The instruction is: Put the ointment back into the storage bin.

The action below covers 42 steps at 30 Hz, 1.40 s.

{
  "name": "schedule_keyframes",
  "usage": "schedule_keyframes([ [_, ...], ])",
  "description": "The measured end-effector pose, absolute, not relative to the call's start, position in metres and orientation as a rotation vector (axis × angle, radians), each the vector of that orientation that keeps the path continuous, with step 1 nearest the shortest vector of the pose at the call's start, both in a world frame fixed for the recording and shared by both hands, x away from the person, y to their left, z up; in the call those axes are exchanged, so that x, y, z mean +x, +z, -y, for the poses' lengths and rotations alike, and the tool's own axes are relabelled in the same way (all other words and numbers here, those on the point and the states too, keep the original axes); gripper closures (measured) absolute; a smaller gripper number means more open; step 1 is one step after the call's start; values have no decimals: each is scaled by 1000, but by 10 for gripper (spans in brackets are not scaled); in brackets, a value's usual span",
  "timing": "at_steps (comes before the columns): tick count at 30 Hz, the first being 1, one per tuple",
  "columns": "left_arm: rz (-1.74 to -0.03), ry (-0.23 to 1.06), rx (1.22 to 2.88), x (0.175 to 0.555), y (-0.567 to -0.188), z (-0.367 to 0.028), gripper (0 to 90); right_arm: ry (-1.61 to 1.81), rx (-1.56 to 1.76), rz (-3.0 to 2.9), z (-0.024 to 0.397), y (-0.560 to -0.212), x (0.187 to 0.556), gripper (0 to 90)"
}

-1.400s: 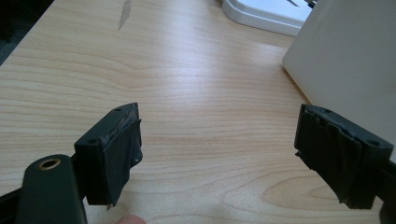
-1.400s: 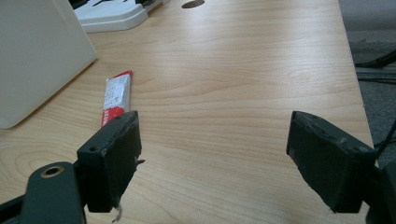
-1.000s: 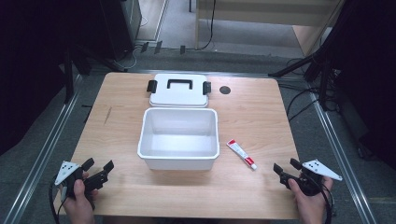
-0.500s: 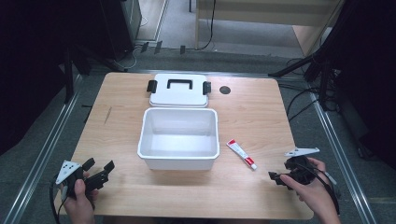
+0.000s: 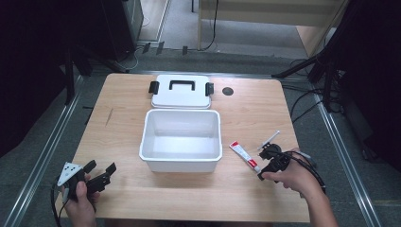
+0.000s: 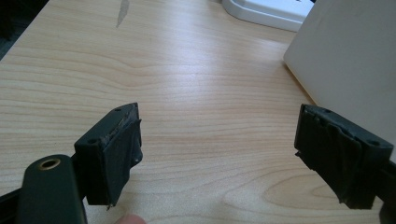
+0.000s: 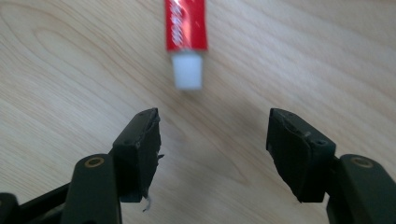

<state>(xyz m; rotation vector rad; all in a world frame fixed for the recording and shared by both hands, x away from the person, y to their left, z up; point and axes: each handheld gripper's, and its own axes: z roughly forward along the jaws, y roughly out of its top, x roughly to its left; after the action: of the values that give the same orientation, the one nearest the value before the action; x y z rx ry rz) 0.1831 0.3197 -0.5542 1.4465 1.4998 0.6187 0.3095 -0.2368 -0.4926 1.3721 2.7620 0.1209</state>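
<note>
A red and white tube (image 5: 245, 154) lies on the wooden table, right of an open white box (image 5: 182, 165). The box's lid (image 5: 181, 92), with a black handle and clips, rests behind it. My right gripper (image 5: 265, 163) hovers at the tube's near end, pointing down. In the right gripper view the tube's white cap (image 7: 187, 70) lies just beyond the gripper (image 7: 212, 140). Its jaws have just been closing, stand open, and hold nothing. My left gripper (image 5: 99, 172) rests open near the front left corner. In its own view the left gripper (image 6: 217, 144) faces bare wood beside the box wall (image 6: 345, 56).
A dark round hole (image 5: 228, 91) sits in the tabletop right of the lid. A short grey mark (image 5: 109, 117) shows on the wood left of the box. Cables and stand legs lie on the floor past the table's right edge.
The right hand moved left from the table's right edge to the tube's near end, and its gripper tipped downward. The left gripper stayed where it was.
</note>
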Motion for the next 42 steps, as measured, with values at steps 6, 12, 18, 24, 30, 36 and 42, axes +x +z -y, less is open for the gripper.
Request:
schedule_keyframes([
  [6, -1501, 614, 1449, 183, -554, -319, 156, 93, 1349, -2785, 217, -489, 325, 455],
  [12, -1503, 612, 1450, 184, -554, -319, 156, 62, 1373, -2802, 206, -489, 337, 495],
  [18, -1501, 609, 1453, 184, -554, -319, 156, 59, 1387, -2794, 198, -491, 347, 541],
  [24, -1501, 606, 1455, 184, -554, -319, 155, 38, 1365, -2791, 189, -497, 353, 606],
  [30, -1501, 605, 1457, 184, -554, -320, 155, 67, 1354, -2798, 183, -499, 357, 677],
  [36, -1502, 602, 1454, 185, -554, -320, 155, 64, 1334, -2798, 181, -501, 358, 710],
  [42, -1503, 600, 1458, 185, -554, -320, 156, 86, 1341, -2796, 181, -505, 357, 711],
])
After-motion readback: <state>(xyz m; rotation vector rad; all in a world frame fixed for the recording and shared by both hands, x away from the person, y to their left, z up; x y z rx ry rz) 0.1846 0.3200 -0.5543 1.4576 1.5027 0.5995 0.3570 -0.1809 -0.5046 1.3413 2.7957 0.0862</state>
